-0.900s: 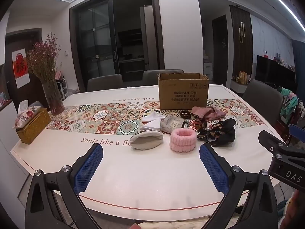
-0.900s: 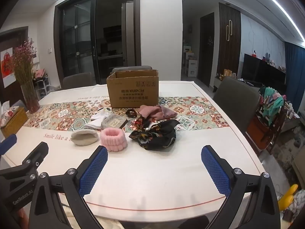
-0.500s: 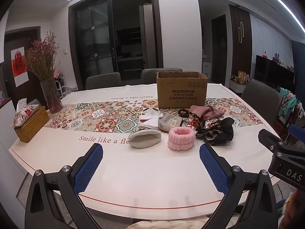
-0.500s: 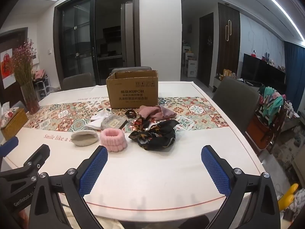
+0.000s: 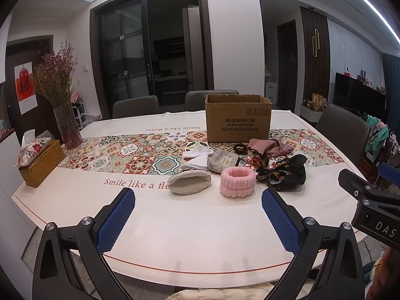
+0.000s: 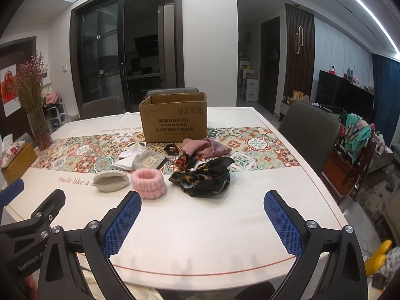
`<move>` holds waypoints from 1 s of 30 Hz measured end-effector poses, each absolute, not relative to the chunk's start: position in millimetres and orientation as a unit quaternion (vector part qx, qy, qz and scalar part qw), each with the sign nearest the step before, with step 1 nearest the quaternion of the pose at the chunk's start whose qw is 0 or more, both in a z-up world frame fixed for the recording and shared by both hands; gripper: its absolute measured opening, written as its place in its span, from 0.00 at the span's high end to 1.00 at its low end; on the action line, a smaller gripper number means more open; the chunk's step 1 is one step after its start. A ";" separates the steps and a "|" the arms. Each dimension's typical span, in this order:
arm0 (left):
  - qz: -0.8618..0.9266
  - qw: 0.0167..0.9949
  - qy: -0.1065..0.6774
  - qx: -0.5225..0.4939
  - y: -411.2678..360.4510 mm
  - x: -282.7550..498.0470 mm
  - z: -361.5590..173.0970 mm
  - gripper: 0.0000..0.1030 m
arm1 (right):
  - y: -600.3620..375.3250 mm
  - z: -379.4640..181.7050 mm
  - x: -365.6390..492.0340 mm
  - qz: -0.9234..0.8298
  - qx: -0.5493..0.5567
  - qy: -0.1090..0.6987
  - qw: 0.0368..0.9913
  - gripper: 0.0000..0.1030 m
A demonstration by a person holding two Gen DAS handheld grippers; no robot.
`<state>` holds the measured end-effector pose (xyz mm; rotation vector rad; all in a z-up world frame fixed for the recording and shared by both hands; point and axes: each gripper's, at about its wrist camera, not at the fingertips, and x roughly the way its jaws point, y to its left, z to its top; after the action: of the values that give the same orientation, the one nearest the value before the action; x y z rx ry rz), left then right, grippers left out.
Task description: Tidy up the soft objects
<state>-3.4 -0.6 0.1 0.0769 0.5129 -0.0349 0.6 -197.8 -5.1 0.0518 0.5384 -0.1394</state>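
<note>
White wall column [image 5: 232, 37] straight ahead; dark glass sliding doors [image 5: 147, 57] ahead-left. Grey chairs [image 5: 136, 106] beyond table [image 5: 200, 230]. Ceiling light strip [image 6: 362, 10] upper right. Blue curtain [image 6: 386, 95], dark TV cabinet [image 6: 345, 95] far right.

The worktop [image 5: 195, 235] is white with a red line near its rim and a patterned tile band across its middle. A cardboard box [image 5: 238, 120] stands open on that band toward the far edge. In front of it lie a white cloth [image 5: 197, 158], a grey pouch [image 5: 222, 161], a dark hair tie [image 5: 240, 148], a pink cloth [image 5: 270, 146], a black patterned scarf [image 5: 285, 175], a beige pouch [image 5: 188, 182] and a pink fluffy band [image 5: 237, 181]. Near the left edge stand a woven tissue box [image 5: 41, 163] and a glass vase [image 5: 67, 127].
</note>
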 end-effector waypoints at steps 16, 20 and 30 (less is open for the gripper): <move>-0.017 0.966 0.254 0.038 -0.9 -3.1 0.3 0.00 | -198.4 -4.9 0.8 -0.069 0.027 0.265 0.961 0.03; -0.017 0.966 0.254 0.037 -0.9 -3.5 0.2 0.00 | -198.9 -4.9 0.7 -0.069 0.027 0.265 0.961 0.03; -0.019 0.965 0.257 0.038 -3.4 -3.3 1.3 0.00 | -199.7 -3.8 0.0 -0.069 0.027 0.265 0.961 0.03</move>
<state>-3.3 -3.4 1.3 0.0763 0.5207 -0.0384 0.0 -199.7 -3.8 0.0549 0.5379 -0.1392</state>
